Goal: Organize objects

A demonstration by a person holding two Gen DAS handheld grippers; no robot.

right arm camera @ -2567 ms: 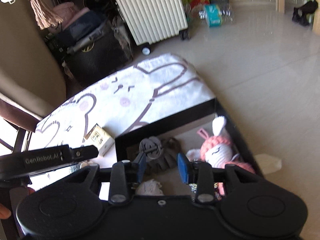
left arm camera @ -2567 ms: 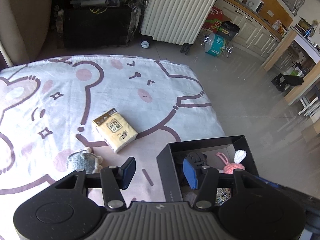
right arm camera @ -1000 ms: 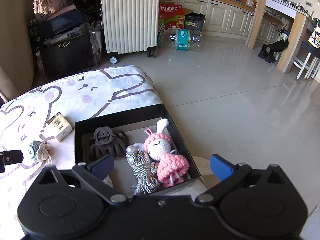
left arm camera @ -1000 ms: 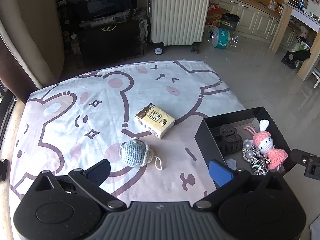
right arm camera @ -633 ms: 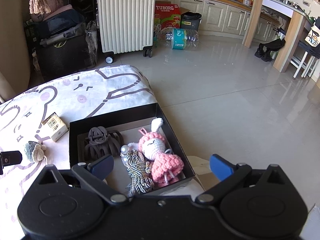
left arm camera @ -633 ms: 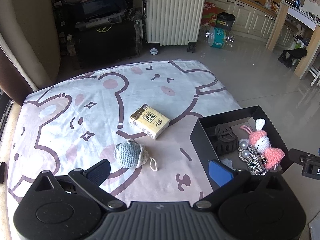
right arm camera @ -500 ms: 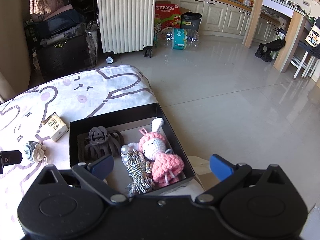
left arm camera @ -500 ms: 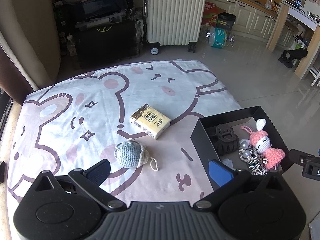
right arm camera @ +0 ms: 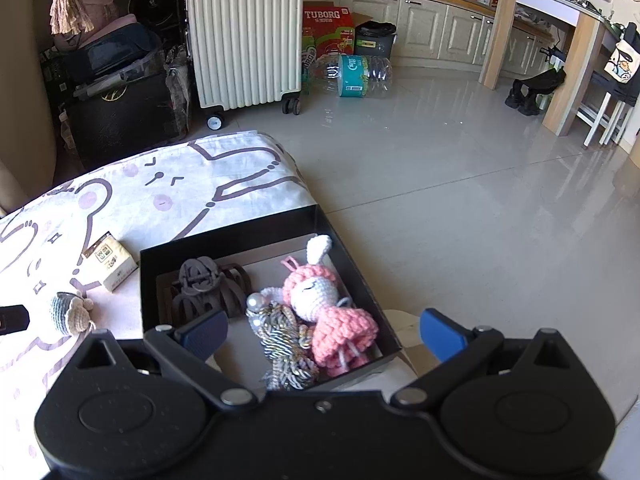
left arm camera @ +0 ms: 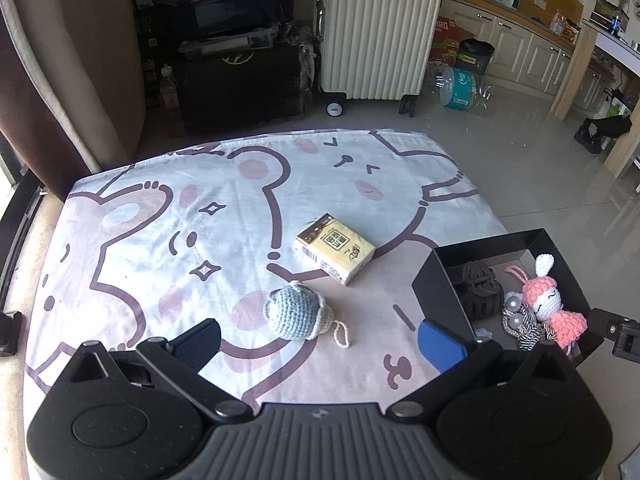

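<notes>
Both claws have pulled back and up from the black box (right arm camera: pixel 352 264) and opened wide. A couple of seconds ago the left claw (left arm camera: pixel 318 338) and the right claw (right arm camera: pixel 324 330) were nearly closed and low over the box's interior; now each has its blue pads far apart and holds nothing. In the last half second the view barely shifts. I judge that a drop into the box is finished and both claws are free for the next pick.

Taking the black box as the landmark and going left to right:

- Well left of the box, on the bear-print blanket (left arm camera: pixel 160 216), lies one blue-grey crochet toy (left arm camera: pixel 296 312) with a cream loop. It sits nearest the left claw, just ahead of its pads.
- Between that toy and the box, a little farther back, lies one yellow tissue pack (left arm camera: pixel 335 246), flat and apart from both.
- Inside the box, at its left, rests one dark hair clip (right arm camera: pixel 208 288).
- At the middle sits one grey braided cord with pearl beads (right arm camera: pixel 280 336), touching the clip's side and the doll.
- At the right lies one pink crochet bunny doll (right arm camera: pixel 328 304), head toward the far wall.

So three things are in the box and two remain outside on the blanket. The crochet toy looks like the likeliest next target for the left claw.
</notes>
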